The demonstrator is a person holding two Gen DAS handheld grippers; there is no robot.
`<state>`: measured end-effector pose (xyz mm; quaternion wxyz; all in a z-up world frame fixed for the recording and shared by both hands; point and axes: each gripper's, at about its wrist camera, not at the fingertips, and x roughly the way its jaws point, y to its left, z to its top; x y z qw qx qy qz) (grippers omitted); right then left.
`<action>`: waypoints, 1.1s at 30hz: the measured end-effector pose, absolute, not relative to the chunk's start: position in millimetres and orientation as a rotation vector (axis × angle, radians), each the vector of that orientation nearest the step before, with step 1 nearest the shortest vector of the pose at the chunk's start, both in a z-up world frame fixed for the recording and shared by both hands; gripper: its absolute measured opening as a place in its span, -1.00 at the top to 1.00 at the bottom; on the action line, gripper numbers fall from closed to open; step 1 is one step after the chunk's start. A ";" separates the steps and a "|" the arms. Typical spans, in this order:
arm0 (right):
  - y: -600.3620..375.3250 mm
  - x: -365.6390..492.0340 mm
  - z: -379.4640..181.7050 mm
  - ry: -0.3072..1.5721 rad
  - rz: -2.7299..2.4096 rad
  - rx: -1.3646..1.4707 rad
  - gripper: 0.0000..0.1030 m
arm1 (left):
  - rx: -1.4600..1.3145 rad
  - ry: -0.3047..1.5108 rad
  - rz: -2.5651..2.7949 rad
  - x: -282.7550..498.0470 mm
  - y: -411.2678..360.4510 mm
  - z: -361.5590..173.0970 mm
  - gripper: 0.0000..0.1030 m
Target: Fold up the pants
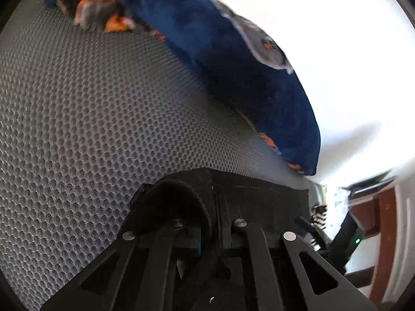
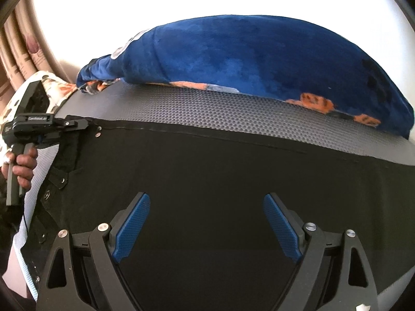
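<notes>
Left gripper point(image 2: 85, 125) at ten o'clock, clamped on black pants point(image 2: 207, 181) waistband to anchor it; right gripper point(image 2: 206, 223) spread apart above fabric, ready to grasp.

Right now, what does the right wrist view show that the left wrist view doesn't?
Only the right wrist view shows the black pants spread flat, the right gripper open above them, and the left gripper shut on their far-left corner. Only the left wrist view shows that pinch up close, cloth bunched at the fingers, plus brown furniture beyond. Both show the grey mesh mat and the blue pillow.
</notes>
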<state>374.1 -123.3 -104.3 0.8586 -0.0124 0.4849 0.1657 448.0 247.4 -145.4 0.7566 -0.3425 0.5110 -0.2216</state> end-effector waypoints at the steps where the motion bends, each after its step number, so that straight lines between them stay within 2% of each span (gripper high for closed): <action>1: -121.5 375.4 -105.3 1.020 0.356 -0.038 -0.71 | -0.739 1.110 -0.477 448.7 248.4 -145.1 0.85; 10: -112.3 396.7 -102.3 1.026 0.525 -0.151 -0.71 | -0.645 0.998 -0.544 417.0 250.1 -112.1 0.85; 18: -107.8 450.0 -79.6 1.035 0.731 -0.292 -0.67 | -0.513 0.883 -0.700 374.1 236.0 -71.2 0.86; 29: -65.2 493.5 -96.8 1.249 1.100 -0.487 -0.66 | -0.448 0.760 -0.831 307.1 232.7 -33.8 0.86; 30: -65.7 494.6 -99.2 1.266 1.120 -0.488 -0.63 | -0.455 0.762 -0.827 303.7 235.0 -32.7 0.86; 31: -67.1 494.9 -101.6 1.279 1.132 -0.490 -0.51 | -0.458 0.762 -0.824 300.2 241.1 -31.3 0.86; 33: -72.2 499.3 -108.3 1.306 1.129 -0.495 -0.47 | -0.460 0.764 -0.812 293.9 242.8 -31.3 0.86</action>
